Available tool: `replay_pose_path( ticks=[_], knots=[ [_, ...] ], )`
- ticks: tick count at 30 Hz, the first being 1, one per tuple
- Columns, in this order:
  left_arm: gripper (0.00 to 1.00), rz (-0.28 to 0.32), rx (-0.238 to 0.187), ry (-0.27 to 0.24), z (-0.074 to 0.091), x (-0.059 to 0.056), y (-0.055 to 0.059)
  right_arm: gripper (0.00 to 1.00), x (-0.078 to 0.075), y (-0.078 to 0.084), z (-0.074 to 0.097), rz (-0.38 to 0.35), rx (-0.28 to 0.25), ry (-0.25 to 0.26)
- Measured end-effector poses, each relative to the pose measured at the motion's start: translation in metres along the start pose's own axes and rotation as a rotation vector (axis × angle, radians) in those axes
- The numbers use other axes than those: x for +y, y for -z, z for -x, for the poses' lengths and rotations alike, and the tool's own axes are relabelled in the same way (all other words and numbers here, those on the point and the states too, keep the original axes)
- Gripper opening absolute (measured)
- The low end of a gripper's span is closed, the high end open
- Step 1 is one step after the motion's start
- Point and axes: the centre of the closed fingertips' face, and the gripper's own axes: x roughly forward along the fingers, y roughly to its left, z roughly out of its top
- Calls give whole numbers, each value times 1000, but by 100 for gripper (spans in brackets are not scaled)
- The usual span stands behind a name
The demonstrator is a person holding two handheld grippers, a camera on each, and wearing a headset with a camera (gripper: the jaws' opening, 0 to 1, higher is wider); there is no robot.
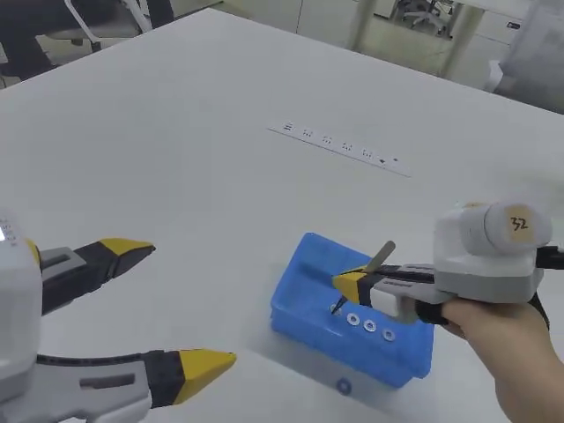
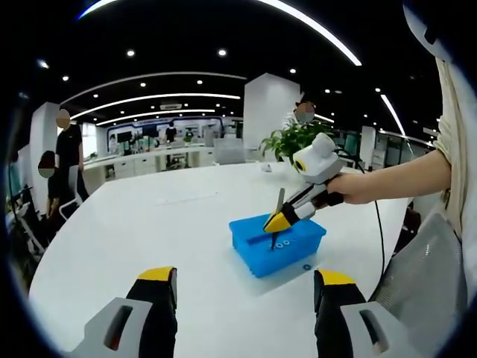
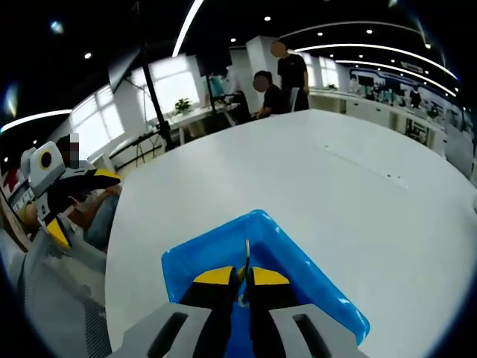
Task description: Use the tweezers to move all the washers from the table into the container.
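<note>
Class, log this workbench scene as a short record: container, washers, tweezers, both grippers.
container: blue rectangular plastic container on white table
washers inside: three small metal washers
washer outside: one, on table by container's near wall
tweezers: grey metal tweezers, tips down in container
right gripper: shut on tweezers
left gripper: open, holding nothing

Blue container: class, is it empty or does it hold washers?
Not empty. In the head view three washers lie on the floor of the blue container, near the tweezers.
</note>
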Motion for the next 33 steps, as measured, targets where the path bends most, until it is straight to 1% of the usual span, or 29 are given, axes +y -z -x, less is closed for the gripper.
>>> replay_pose_path(
  ticks=[4, 5, 11, 13, 18, 20, 26, 28, 30, 33],
  knots=[
    [75, 0, 1, 2, 0, 0, 0, 3, -4, 4, -3, -1, 12, 5],
    [75, -1, 1, 1, 0, 0, 0, 3, -4, 2, -3, -8, 1, 5],
    [75, 1, 1, 2, -1, 0, 0, 4, -5, 3, -3, 3, 10, 12],
    [76, 1, 0, 2, -1, 0, 0, 4, -5, 1, -1, 16, 5, 18],
    [75, -2, 4, 7, -1, -1, 1, 4, -2, -5, 5, 20, -16, 19],
    [75, -2, 5, 8, -1, -1, 1, 4, 1, -10, 10, 32, -33, 28],
    [75, 0, 2, 10, -1, -1, 1, 4, 18, -25, 31, 47, -97, 22],
    [75, -4, 6, 11, -1, -2, 1, 4, 27, -28, 39, 49, -116, 5],
    [75, -4, 8, 15, -2, -3, 1, 4, 34, -29, 47, 45, -137, -2],
    [75, -9, 11, 18, -2, -4, 2, 4, 44, -24, 54, 46, -141, -20]
  ],
)
